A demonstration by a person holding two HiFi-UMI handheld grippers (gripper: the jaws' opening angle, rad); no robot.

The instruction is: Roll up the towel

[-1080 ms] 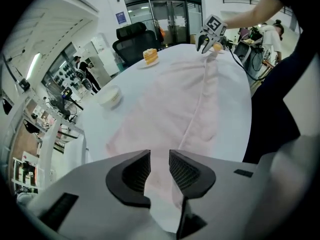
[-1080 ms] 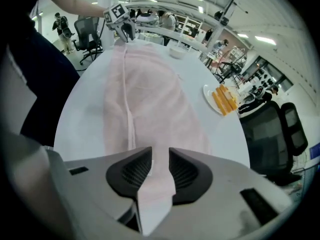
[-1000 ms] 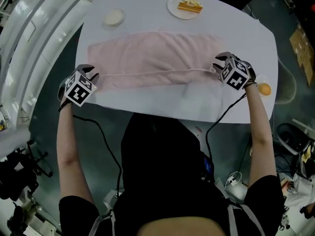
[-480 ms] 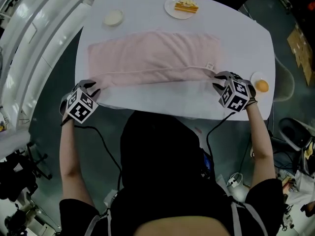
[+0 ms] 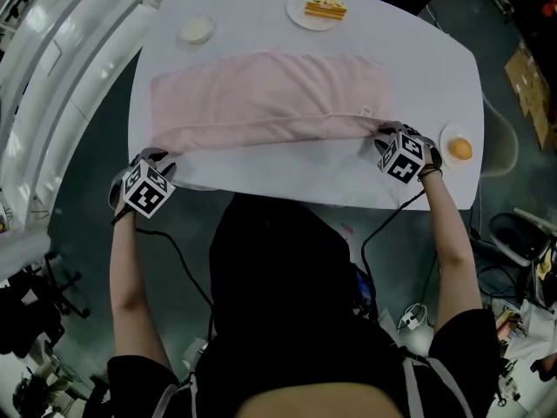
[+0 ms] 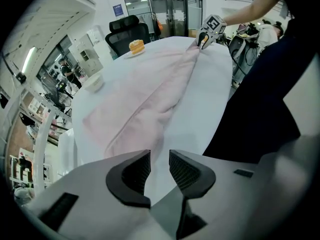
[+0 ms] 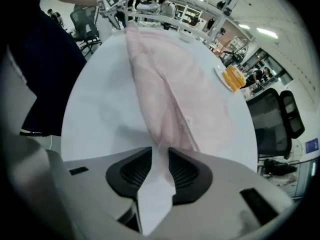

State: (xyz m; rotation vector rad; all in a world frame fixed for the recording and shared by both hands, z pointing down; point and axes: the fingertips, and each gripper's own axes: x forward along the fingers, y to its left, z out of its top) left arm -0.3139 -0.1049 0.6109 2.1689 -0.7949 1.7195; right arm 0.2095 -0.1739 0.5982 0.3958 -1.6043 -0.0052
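Quick headcount. One pink towel, lying on one white worktop. Two hand-held grippers: the left hand-held gripper at the towel's near left corner and the right hand-held gripper at its near right corner. One marker cube each, so two: the left cube and the right cube. Dishes come to three:
- one plate beyond the towel's far edge, carrying one yellowish pastry
- one small round dish off the towel's far left corner
- one saucer just past the towel's right end, holding one orange thing

And one person on the towel's near side.
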